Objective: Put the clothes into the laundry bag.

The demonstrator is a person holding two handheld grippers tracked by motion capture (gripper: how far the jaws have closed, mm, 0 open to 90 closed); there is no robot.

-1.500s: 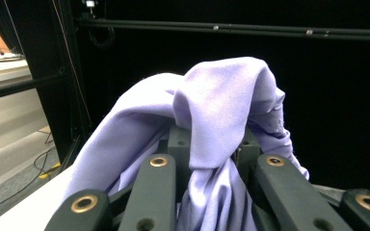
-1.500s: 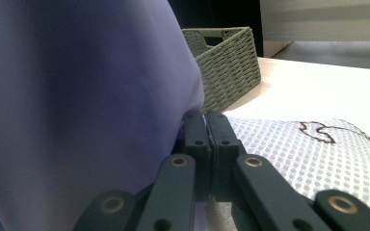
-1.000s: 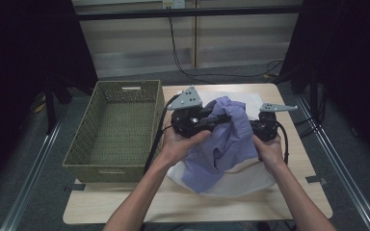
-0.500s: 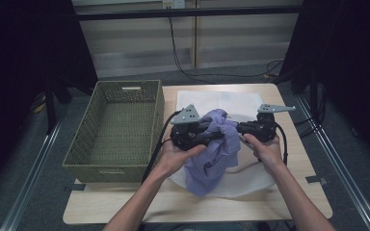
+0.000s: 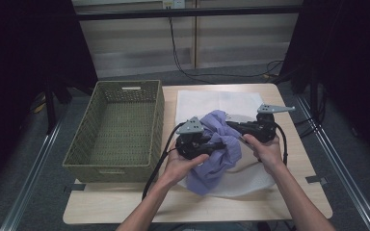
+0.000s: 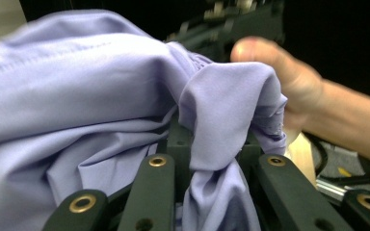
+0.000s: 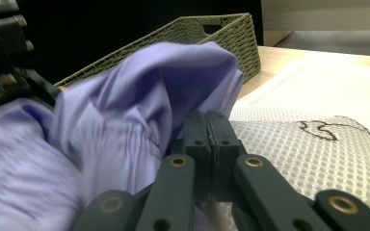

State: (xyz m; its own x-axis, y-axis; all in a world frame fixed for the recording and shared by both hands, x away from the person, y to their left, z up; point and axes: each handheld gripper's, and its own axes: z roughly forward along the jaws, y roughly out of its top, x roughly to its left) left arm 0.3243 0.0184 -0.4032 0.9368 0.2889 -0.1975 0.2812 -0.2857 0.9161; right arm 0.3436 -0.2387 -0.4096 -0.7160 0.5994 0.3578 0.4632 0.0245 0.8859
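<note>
High view: cloth (image 5: 217, 149) mid-table (image 5: 289, 202), basket (image 5: 115, 130) close left.

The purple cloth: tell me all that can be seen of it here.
The purple cloth is a thin, smooth lilac fabric with stitched seams and a gathered part, perhaps a garment. It is bunched and creased, hanging between the two grippers above a white mesh sheet on the table, its lower end trailing onto that sheet. The left gripper is shut on a fold of it; the right gripper pinches it with its jaws together. A wicker basket stands to its left, apart.
</note>
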